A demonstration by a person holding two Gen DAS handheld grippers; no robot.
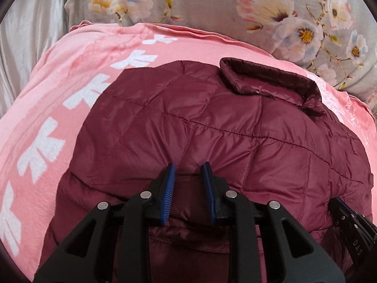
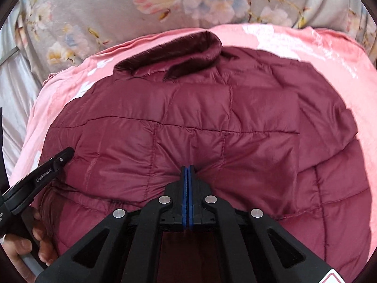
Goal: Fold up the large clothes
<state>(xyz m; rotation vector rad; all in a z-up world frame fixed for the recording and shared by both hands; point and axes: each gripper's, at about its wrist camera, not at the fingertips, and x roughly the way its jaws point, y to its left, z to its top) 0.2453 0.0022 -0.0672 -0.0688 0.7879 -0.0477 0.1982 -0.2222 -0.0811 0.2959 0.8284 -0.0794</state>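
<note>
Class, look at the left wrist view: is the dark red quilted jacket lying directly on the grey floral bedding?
No, the dark red quilted jacket rests on a pink sheet with white shapes.

A bedroom at home: a bed with a grey floral quilt, a pink blanket spread over it, and silvery satin bedding alongside.

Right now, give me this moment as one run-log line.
jacket: maroon quilted, folded on pink blanket, collar far | left gripper: open over near fold | right gripper: shut at near fold, pinch unclear
</note>
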